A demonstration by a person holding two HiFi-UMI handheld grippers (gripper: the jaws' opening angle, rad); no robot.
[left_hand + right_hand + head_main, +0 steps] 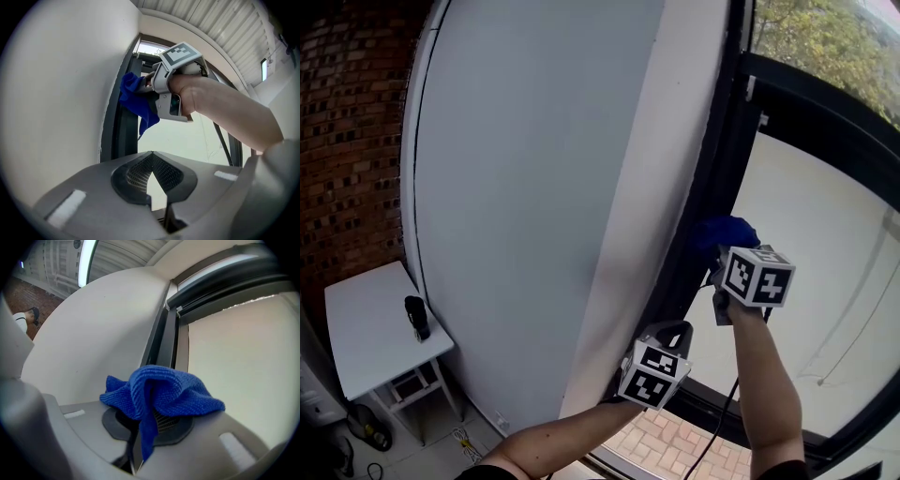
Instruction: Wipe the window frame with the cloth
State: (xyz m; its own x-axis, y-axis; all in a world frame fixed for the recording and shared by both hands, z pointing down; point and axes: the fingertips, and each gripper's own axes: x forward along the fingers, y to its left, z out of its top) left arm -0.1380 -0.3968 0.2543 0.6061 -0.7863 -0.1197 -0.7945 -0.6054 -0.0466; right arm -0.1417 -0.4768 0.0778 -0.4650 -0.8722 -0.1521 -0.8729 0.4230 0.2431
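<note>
— Where is the cloth (159, 390) sitting?

— It's bunching over the tip of the right tool (145, 420), whose jaws are pinching a fold of it. In the head view it seems to be pressing on the dark upright of the window frame (712, 187), on the side toward the glass (825, 244).

— Why wadded like that?

— I'm guessing a wad is giving a padded face for rubbing along the narrow frame. It's showing no clear long axis. One tail is hanging down between the jaws and the bulk is pointing at the frame, which is running upward.

— And the left tool (152, 176)?

— Its jaws are meeting at the tips, gripping nothing. It's hovering lower down, just beside the frame, probably keeping clear.
</note>
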